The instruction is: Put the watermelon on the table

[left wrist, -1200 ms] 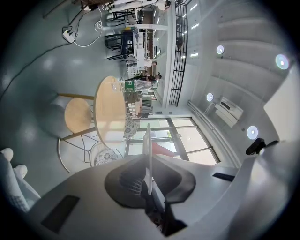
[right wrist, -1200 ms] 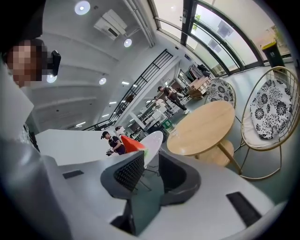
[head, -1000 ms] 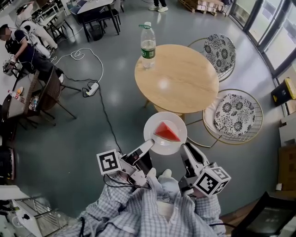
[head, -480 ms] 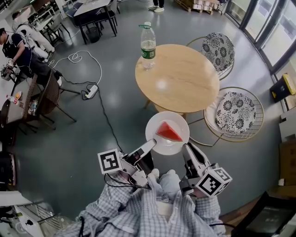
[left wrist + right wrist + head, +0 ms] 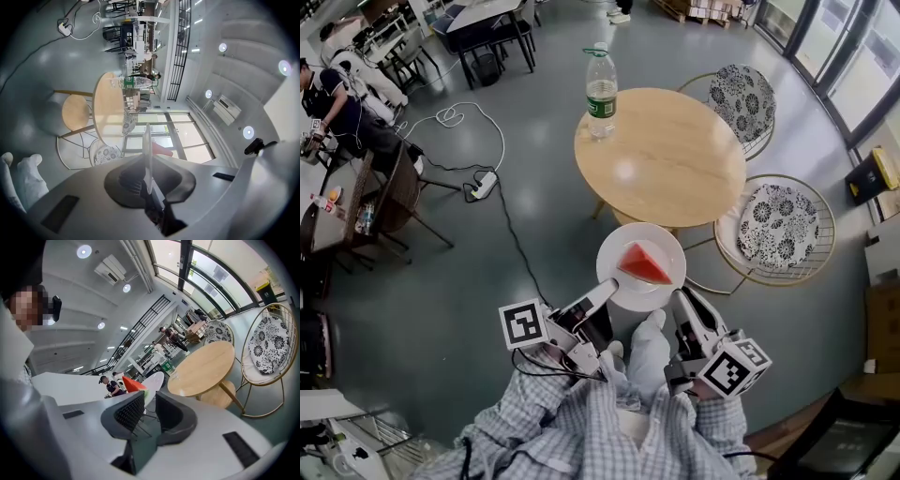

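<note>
Watermelon barely shifted, on plate pinched by left hand-held gripper.

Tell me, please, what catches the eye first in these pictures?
The red watermelon on a white plate stands out. The plate is held in the air in front of the person, and the left gripper is shut on its rim. Beyond it stands a round wooden table with a bottle near its far left edge.

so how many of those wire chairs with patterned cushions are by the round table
2. The far chair stands at the far right side of the round table; the near chair at its near right side. The tabletop may hide another.
</note>
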Demonstrator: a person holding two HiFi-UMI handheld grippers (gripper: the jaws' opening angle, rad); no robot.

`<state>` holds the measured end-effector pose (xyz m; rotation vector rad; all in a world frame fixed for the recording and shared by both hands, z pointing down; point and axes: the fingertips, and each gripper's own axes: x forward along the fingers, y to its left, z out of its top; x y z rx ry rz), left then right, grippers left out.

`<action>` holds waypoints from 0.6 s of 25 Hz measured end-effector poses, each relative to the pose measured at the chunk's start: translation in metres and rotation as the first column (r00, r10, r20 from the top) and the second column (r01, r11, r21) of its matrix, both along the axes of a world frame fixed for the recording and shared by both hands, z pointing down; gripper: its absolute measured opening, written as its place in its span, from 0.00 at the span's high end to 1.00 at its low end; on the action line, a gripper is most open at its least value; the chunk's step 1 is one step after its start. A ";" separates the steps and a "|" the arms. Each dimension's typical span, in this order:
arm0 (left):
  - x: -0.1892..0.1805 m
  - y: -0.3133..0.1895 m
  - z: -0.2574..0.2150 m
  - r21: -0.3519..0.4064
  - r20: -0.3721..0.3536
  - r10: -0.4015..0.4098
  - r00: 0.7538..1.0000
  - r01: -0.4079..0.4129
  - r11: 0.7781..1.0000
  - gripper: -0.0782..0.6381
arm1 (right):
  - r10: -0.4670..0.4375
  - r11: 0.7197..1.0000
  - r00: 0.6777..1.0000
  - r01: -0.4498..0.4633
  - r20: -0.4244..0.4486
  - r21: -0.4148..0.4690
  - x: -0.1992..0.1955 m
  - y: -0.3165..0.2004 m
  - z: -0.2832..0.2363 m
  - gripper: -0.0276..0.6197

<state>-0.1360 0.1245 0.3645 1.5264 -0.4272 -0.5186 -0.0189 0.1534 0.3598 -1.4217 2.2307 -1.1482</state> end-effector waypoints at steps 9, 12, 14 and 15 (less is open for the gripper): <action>0.014 -0.023 0.004 0.001 0.009 -0.017 1.000 0.017 1.000 0.84 | -0.015 1.000 0.999 0.016 0.030 -0.010 0.014 -0.026 0.007 0.84; 0.020 -0.034 0.008 -0.014 0.011 -0.033 0.999 0.033 0.999 0.84 | -0.031 0.999 0.999 0.032 0.038 -0.016 0.022 -0.039 0.009 0.84; 0.026 -0.044 0.010 -0.016 0.008 -0.042 0.999 0.043 0.999 0.84 | -0.039 0.999 0.999 0.040 0.035 -0.015 0.028 -0.050 0.010 0.84; 0.030 -0.049 0.011 -0.014 0.008 -0.046 0.999 0.046 0.999 0.84 | -0.043 0.999 0.999 0.043 0.034 -0.016 0.031 -0.055 0.012 0.84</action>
